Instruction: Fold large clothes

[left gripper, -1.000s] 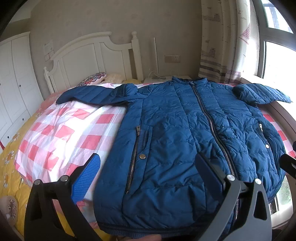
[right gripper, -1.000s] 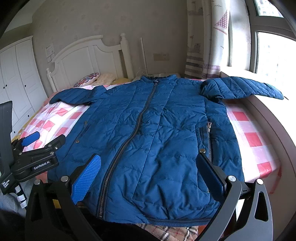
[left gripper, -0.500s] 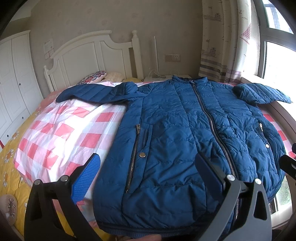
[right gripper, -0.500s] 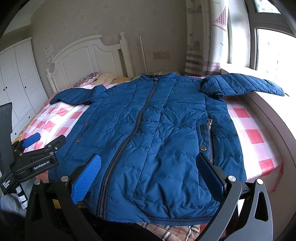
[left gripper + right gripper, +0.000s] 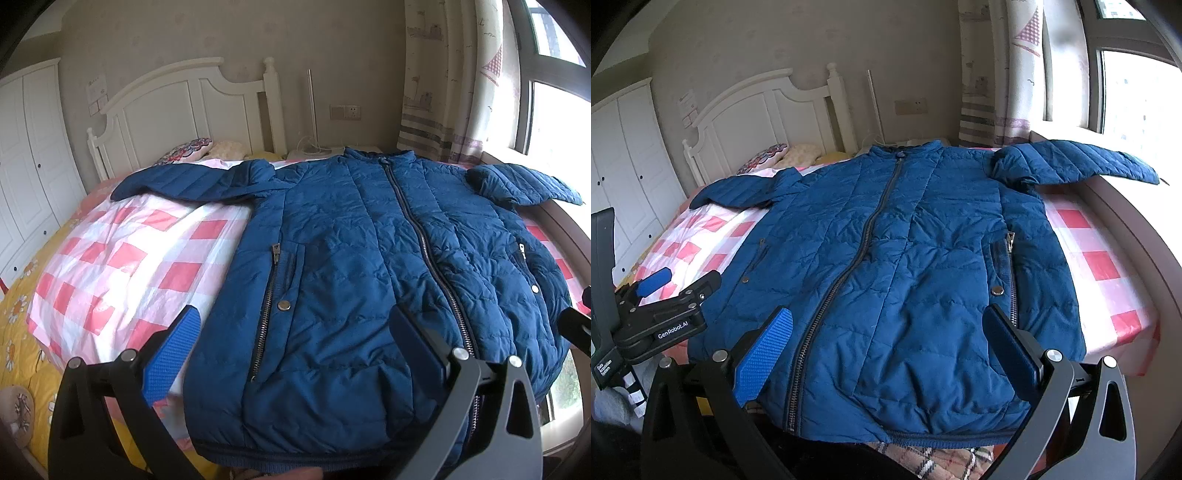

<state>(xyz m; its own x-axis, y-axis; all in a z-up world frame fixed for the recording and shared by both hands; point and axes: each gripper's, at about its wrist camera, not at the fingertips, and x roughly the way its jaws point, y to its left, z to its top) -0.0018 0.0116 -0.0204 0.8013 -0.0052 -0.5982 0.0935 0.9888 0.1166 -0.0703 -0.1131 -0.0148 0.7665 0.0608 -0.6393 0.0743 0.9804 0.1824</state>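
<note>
While both claws gape empty, left gripper (image 5: pixel 291 343) and right gripper (image 5: pixel 886 339) hover above the hem. Blue puffer jacket (image 5: pixel 905 258) lies zipped flat on the bed (image 5: pixel 122 258); hem partly hidden by fingers.

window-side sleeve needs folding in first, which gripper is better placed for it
Right. The right gripper hangs open over the jacket half nearer that sleeve; the left gripper sits toward the other side.

The jacket (image 5: pixel 908 266) covers most of the bed, leaving open checked sheet (image 5: pixel 122 266) on its left and a narrow strip (image 5: pixel 1100 266) on its right, hemmed by the window ledge (image 5: pixel 1145 236) and headboard (image 5: pixel 192 110).
</note>
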